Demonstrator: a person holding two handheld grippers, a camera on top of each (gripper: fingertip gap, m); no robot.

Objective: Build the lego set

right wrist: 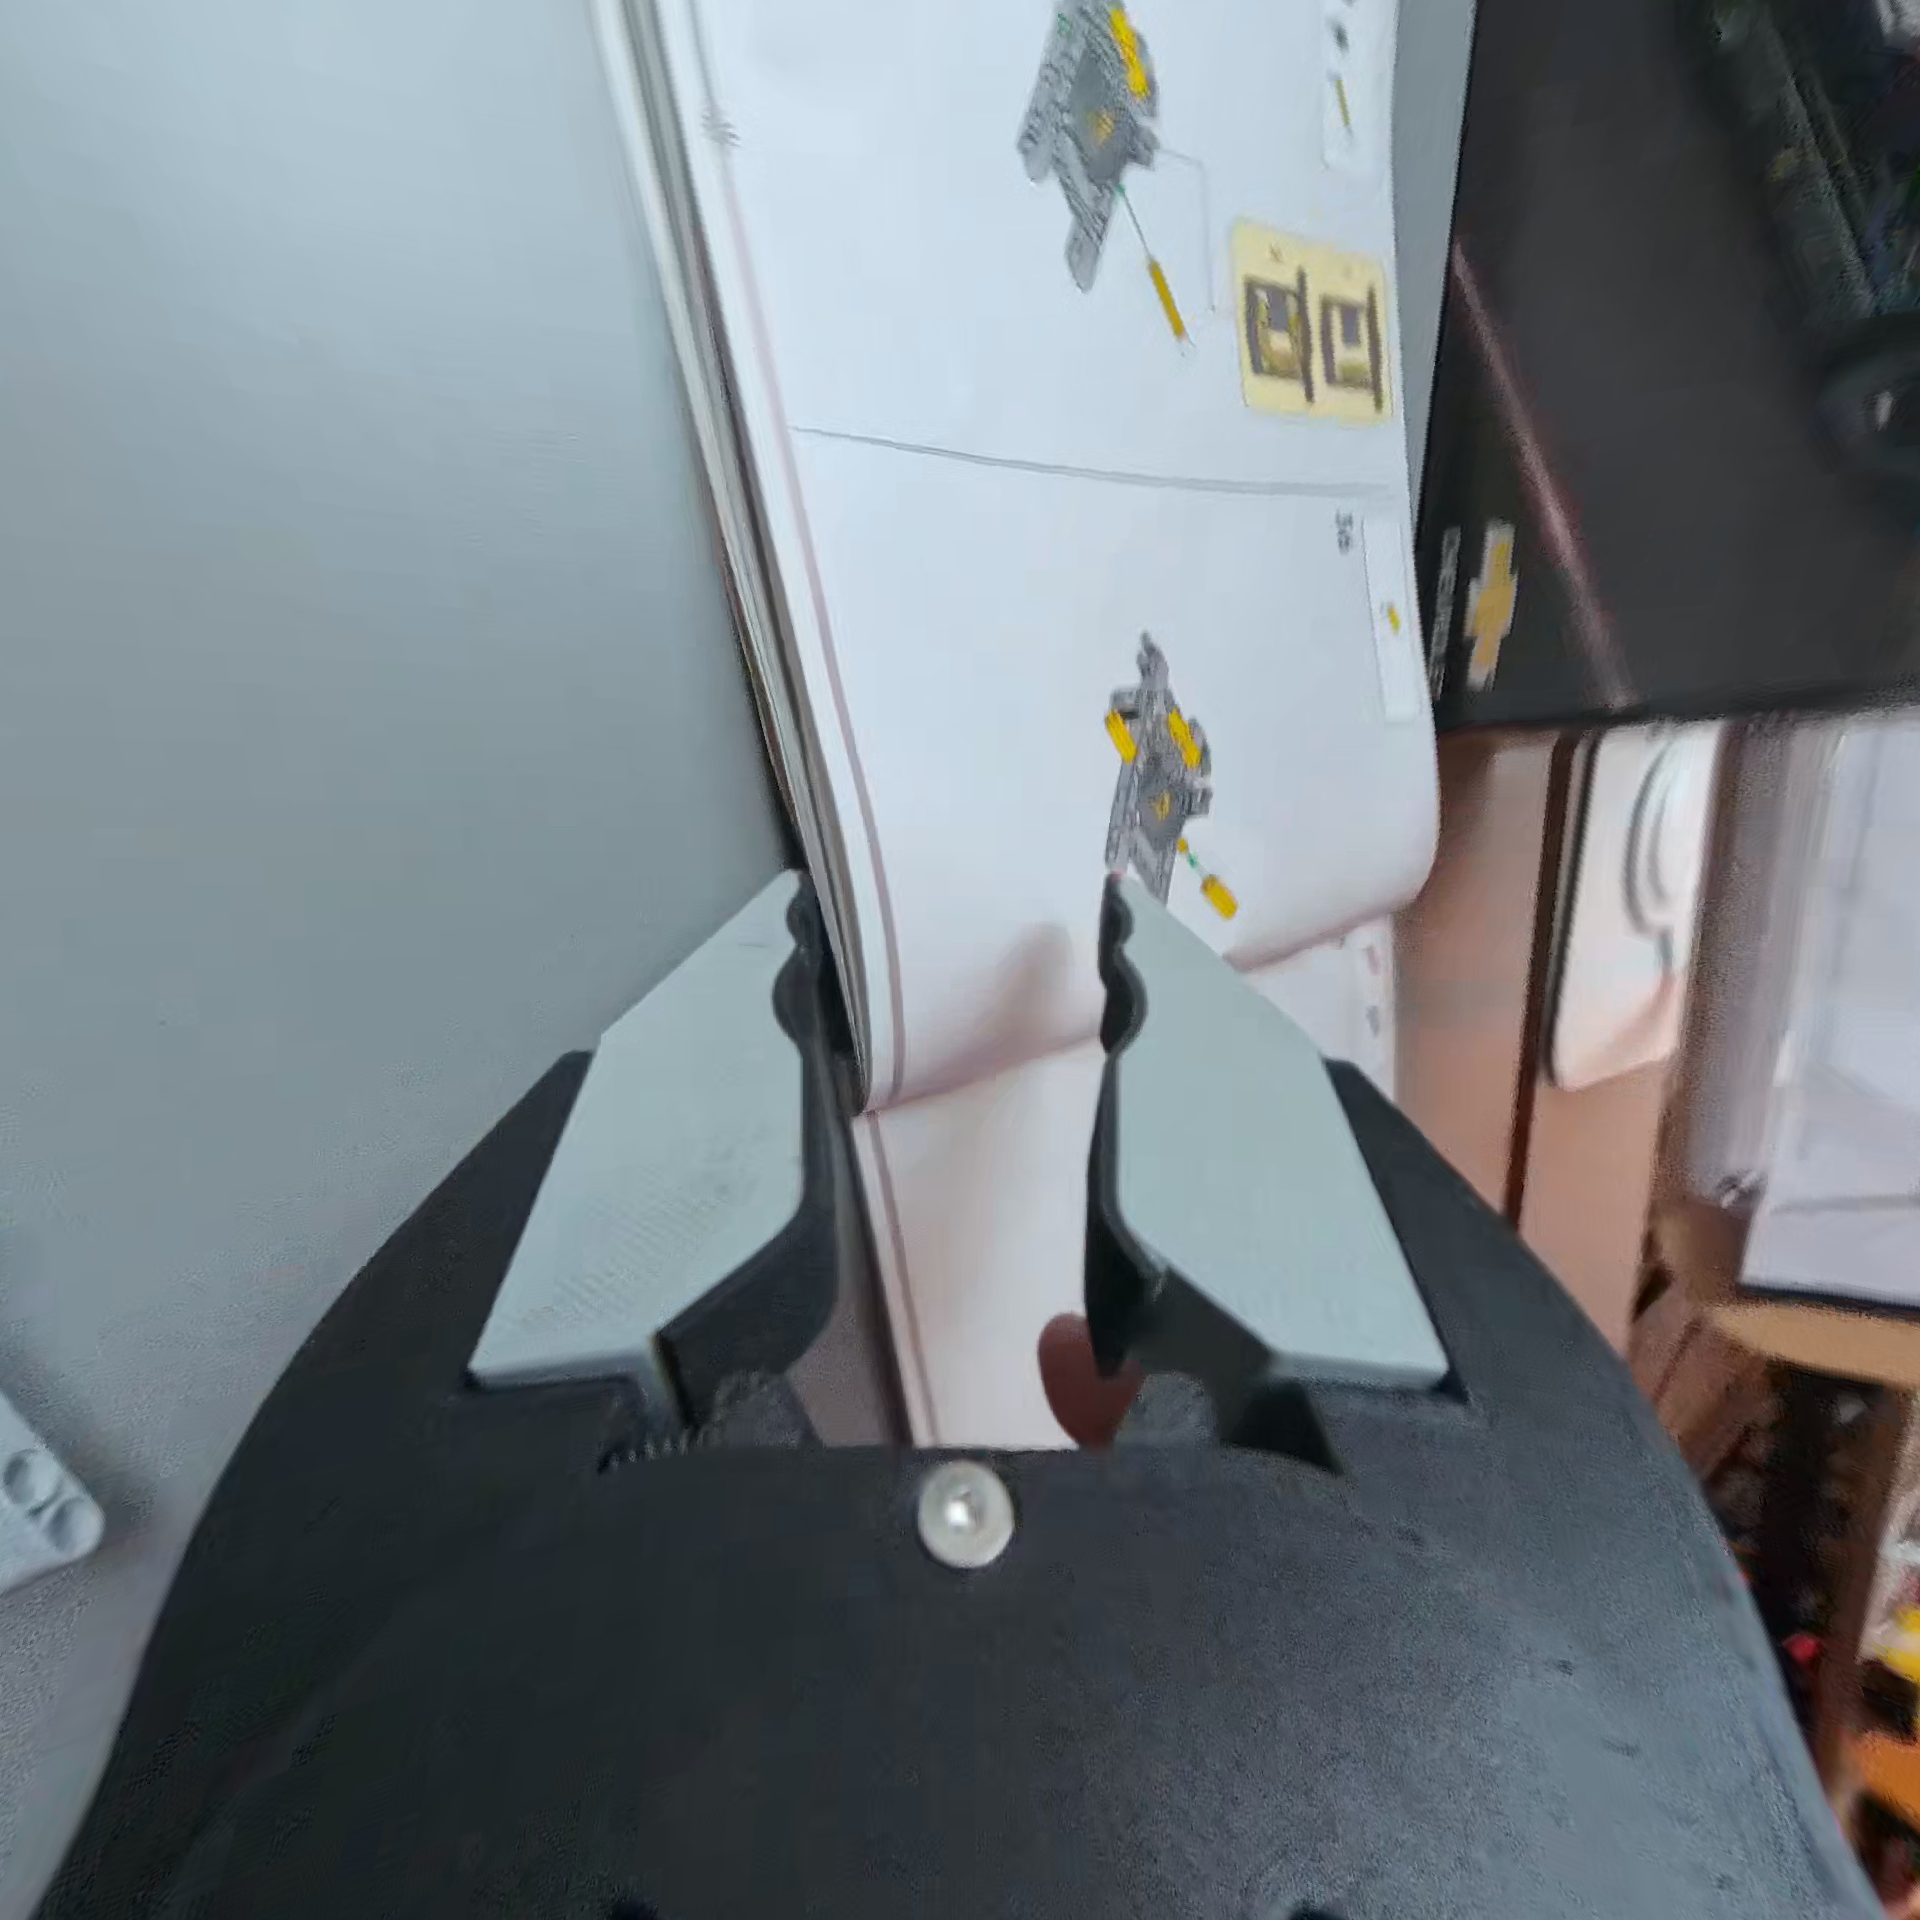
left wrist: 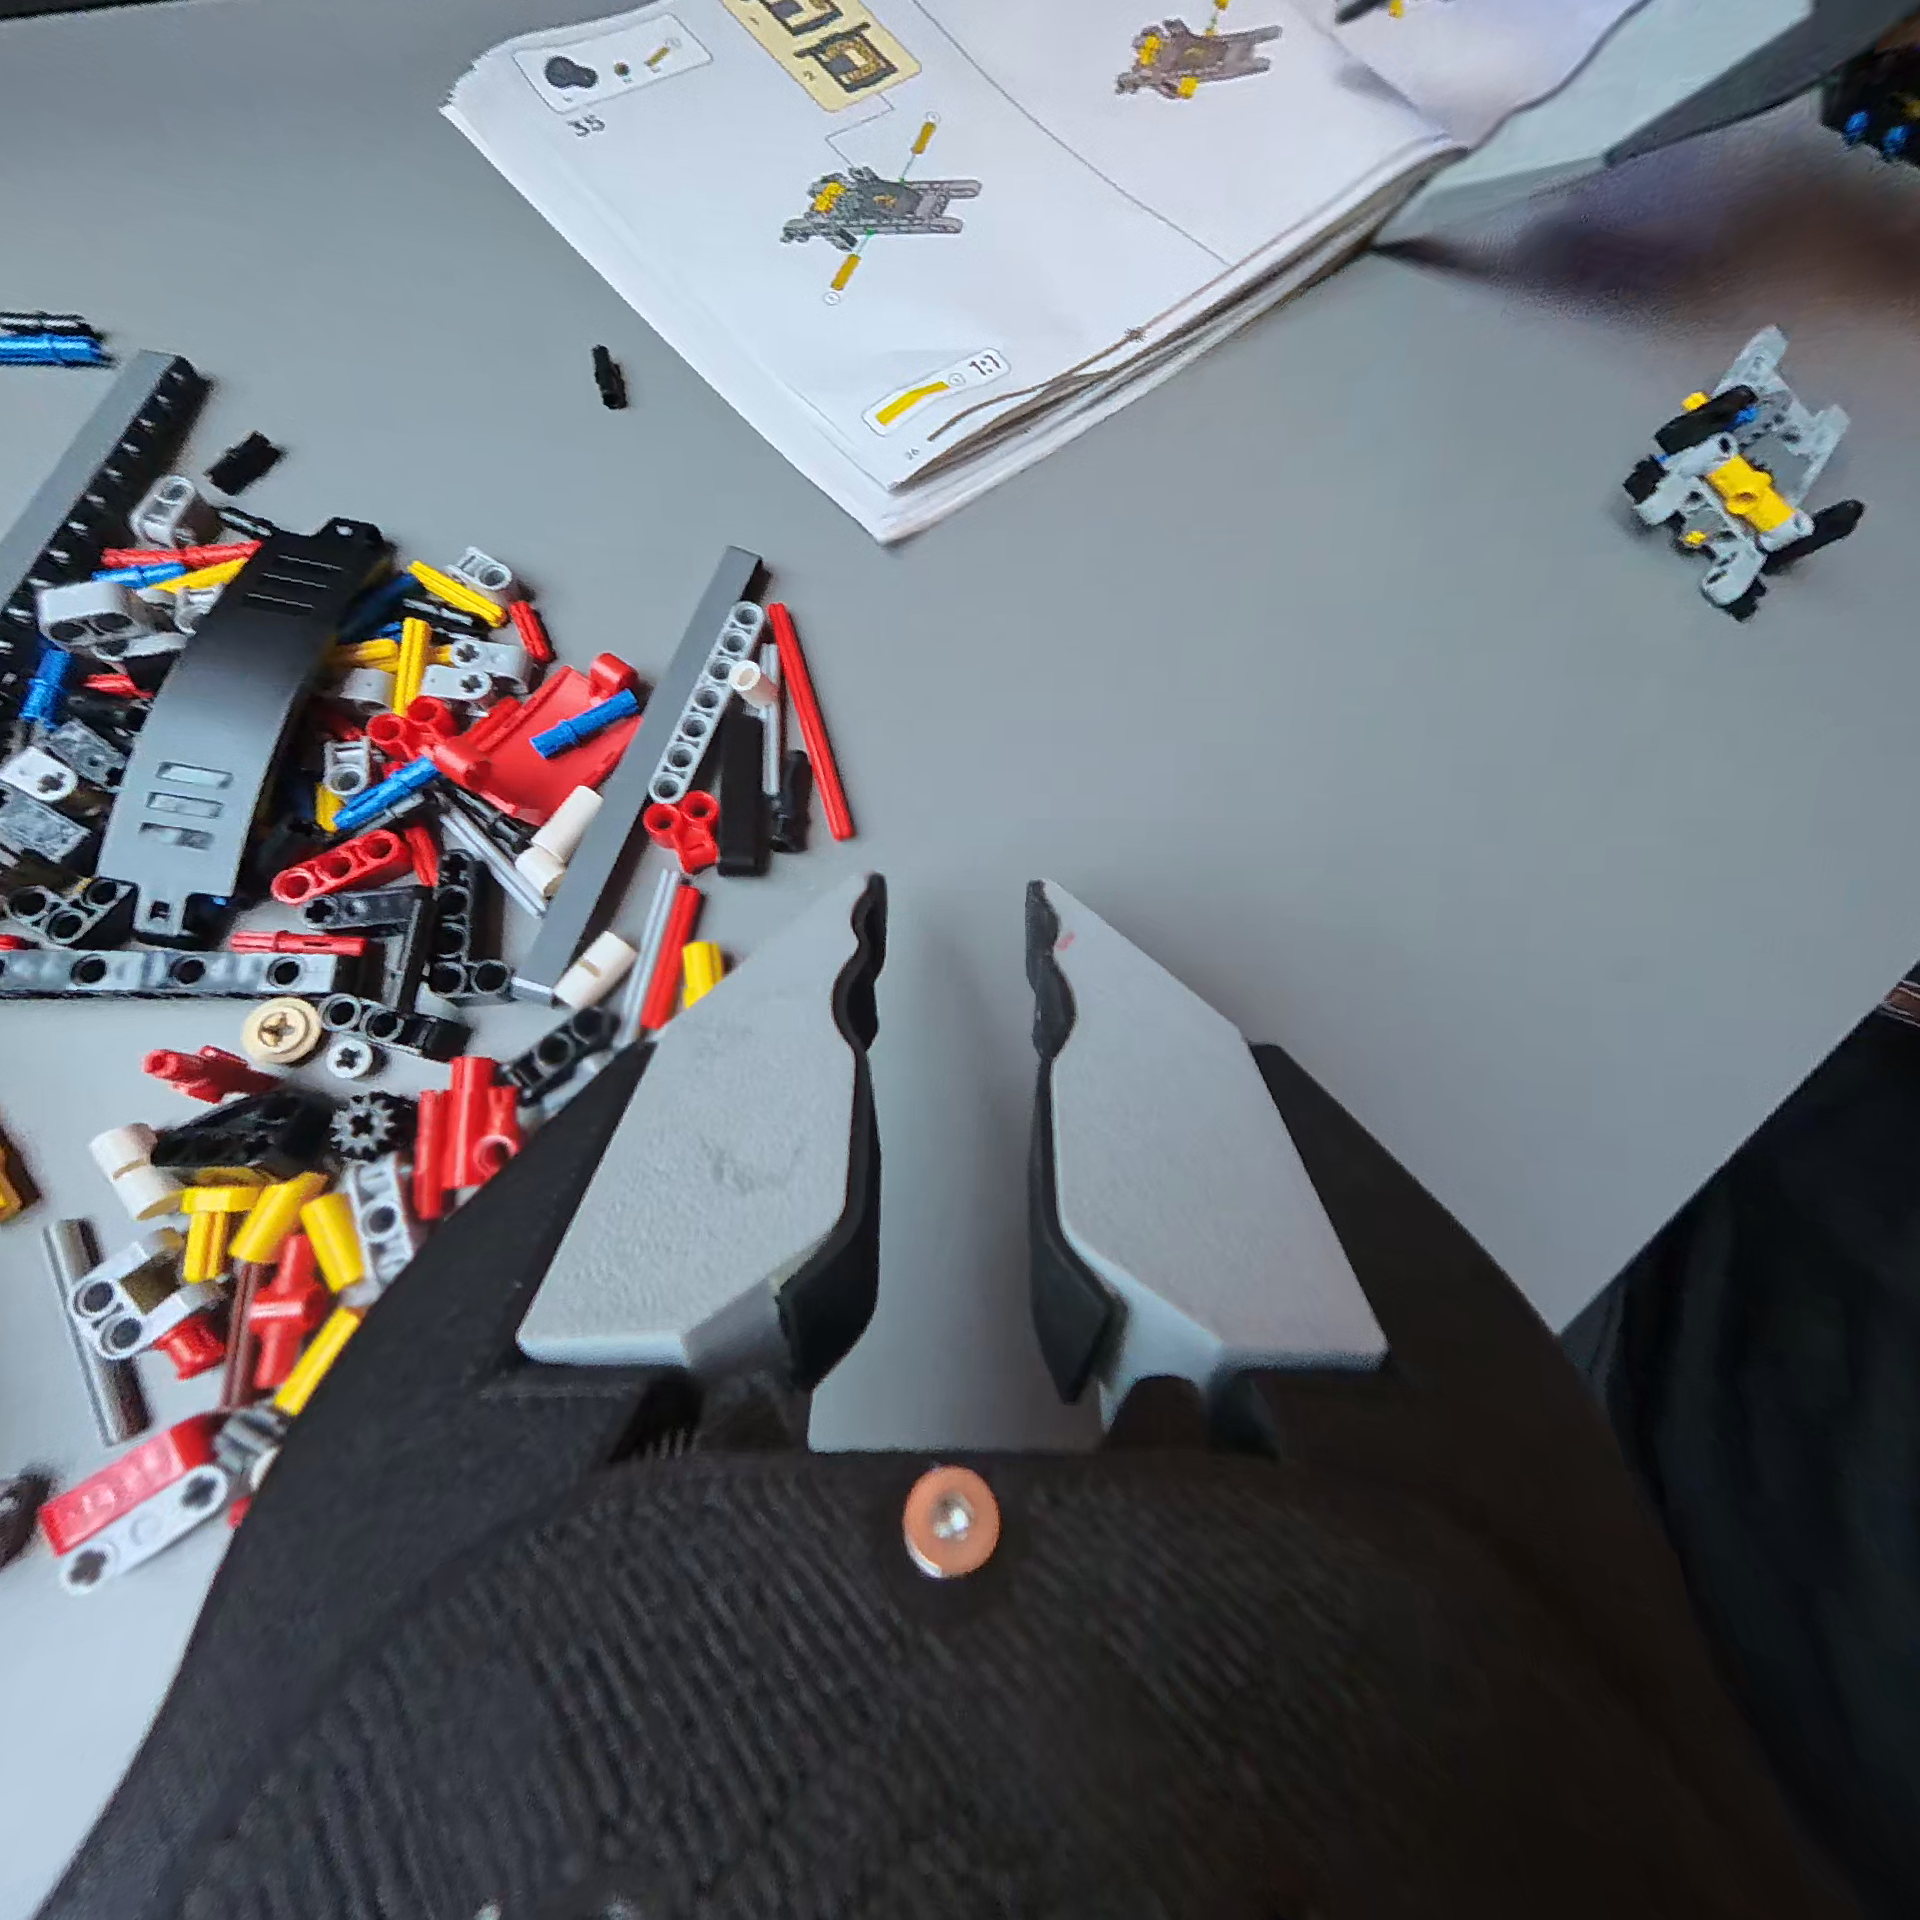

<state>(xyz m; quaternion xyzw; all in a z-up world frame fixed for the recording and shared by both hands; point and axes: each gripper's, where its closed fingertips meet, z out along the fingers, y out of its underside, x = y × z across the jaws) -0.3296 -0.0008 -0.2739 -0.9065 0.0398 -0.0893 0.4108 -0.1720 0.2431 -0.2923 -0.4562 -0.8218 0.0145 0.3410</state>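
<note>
My left gripper [left wrist: 956, 894] is open and empty, low over the grey table [left wrist: 1299, 779]. A pile of loose lego parts [left wrist: 312, 831] in red, yellow, blue, black and grey lies to its left. A small grey, yellow and black assembly [left wrist: 1730, 478] sits at the far right. The open instruction booklet [left wrist: 935, 239] lies ahead. My right gripper [right wrist: 956, 904] is open at the booklet [right wrist: 987, 582]. A curled-up page lies between its fingers, and the left finger is against the edge of the page stack.
A dark box [right wrist: 1621, 416] stands right of the booklet, and its grey side shows in the left wrist view [left wrist: 1662, 94]. A grey lego piece [right wrist: 36, 1507] lies at the lower left. A person's dark clothing [left wrist: 1787, 1299] is at the table's right edge. My hands' fingertips stand some 30 cm from each other.
</note>
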